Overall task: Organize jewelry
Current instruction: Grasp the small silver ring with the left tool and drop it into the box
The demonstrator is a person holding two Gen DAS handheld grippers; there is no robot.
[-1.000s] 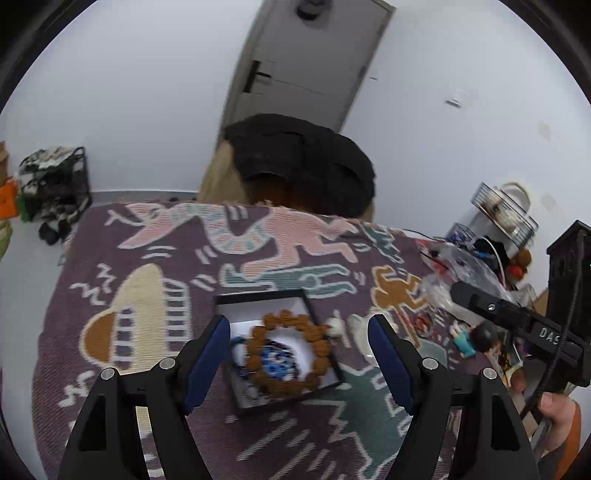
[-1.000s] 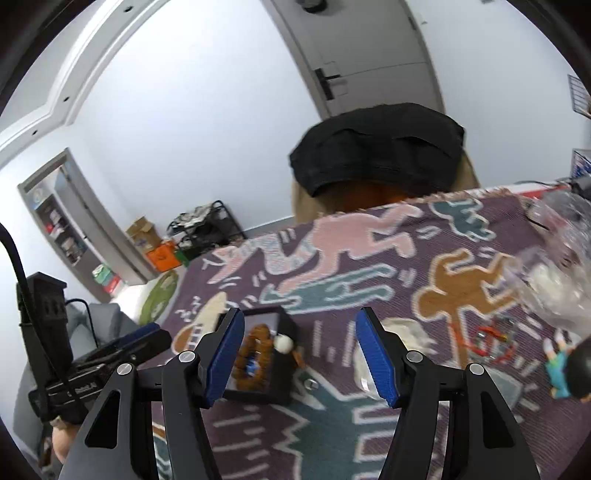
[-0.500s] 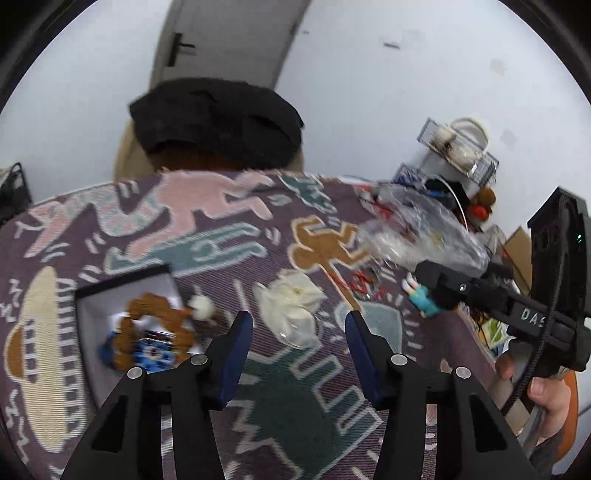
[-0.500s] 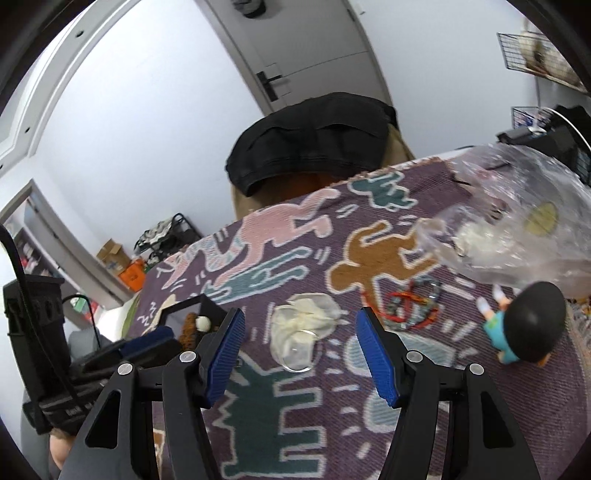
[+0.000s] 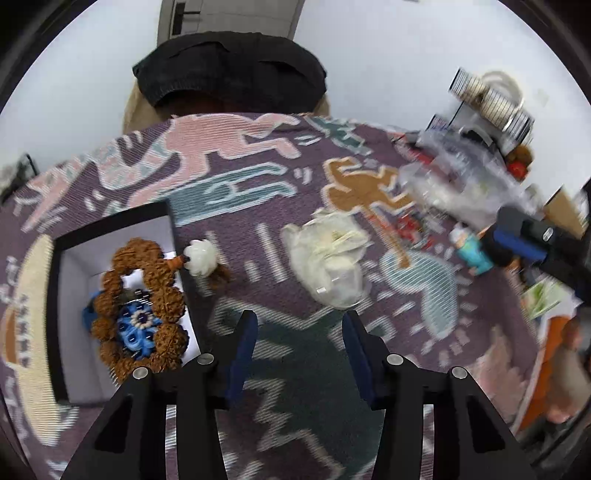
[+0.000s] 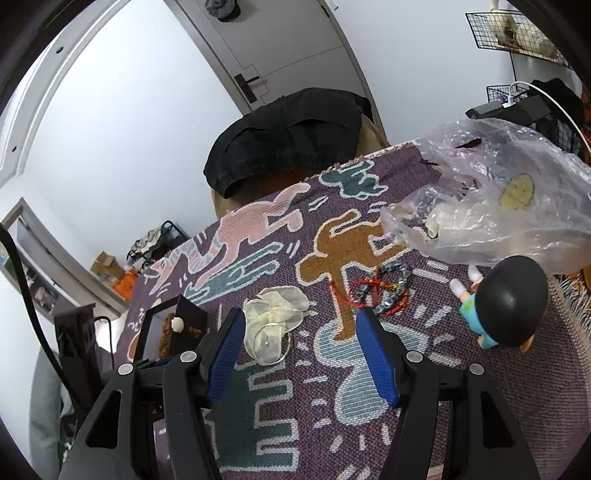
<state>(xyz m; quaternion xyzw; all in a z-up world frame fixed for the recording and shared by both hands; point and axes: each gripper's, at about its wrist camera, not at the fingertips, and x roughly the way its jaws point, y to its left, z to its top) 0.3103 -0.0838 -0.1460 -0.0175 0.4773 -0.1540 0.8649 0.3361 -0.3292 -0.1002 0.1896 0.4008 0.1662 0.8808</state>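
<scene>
A black box [image 5: 114, 221] with a white lining holds a brown bead bracelet [image 5: 162, 291] and a blue beaded piece [image 5: 138, 328]; its white bead and tassel hang over the rim. A sheer white pouch [image 5: 328, 258] with a thin metal ring lies on the patterned cloth to the right. My left gripper [image 5: 298, 325] hovers just short of the pouch, its jaws closing with nothing between them. My right gripper [image 6: 301, 325] is open and empty, with the pouch [image 6: 275, 325] by its left finger. Red string and grey chain bracelets [image 6: 380, 291] lie tangled just beyond its right finger.
A crumpled clear plastic bag [image 6: 498, 206] with small items lies at the far right. A dark-haired toy figure [image 6: 506, 302] lies below it. A chair draped with a black garment [image 6: 291, 133] stands behind the table. Wire racks [image 6: 517, 29] hang on the right wall.
Both grippers swung right and down, away from the box and toward the pouch. The left jaws narrowed markedly. The right jaws kept their width.
</scene>
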